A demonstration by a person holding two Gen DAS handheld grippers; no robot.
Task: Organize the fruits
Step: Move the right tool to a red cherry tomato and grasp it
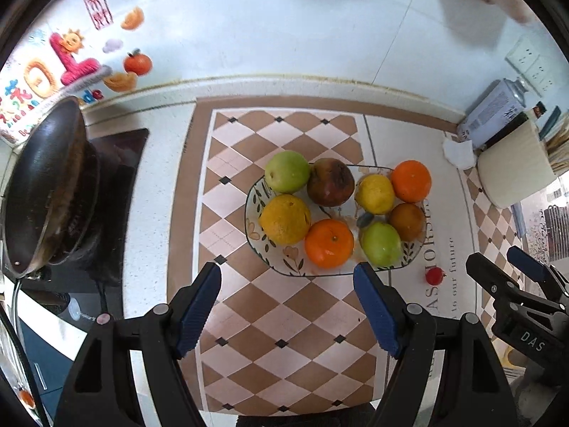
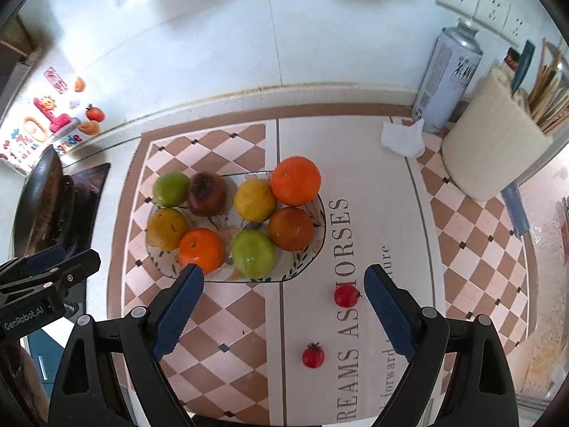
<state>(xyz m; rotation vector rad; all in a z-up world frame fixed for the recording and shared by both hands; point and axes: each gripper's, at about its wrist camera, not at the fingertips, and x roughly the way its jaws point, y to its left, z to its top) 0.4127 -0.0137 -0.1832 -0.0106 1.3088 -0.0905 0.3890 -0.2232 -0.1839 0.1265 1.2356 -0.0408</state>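
Both your left gripper (image 1: 287,293) and right gripper (image 2: 283,293) hang wide apart and empty; the small red tomato (image 2: 345,295) lies loose beside the fruit plate (image 2: 316,249), likely soft and rolly, so pinch its middle gently.

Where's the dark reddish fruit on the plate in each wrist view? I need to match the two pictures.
Left wrist: dark reddish fruit, centre, on the plate's far side, right of a green fruit.
Right wrist: left of centre, same neighbours.
Shared landmark: spray can by the back wall.
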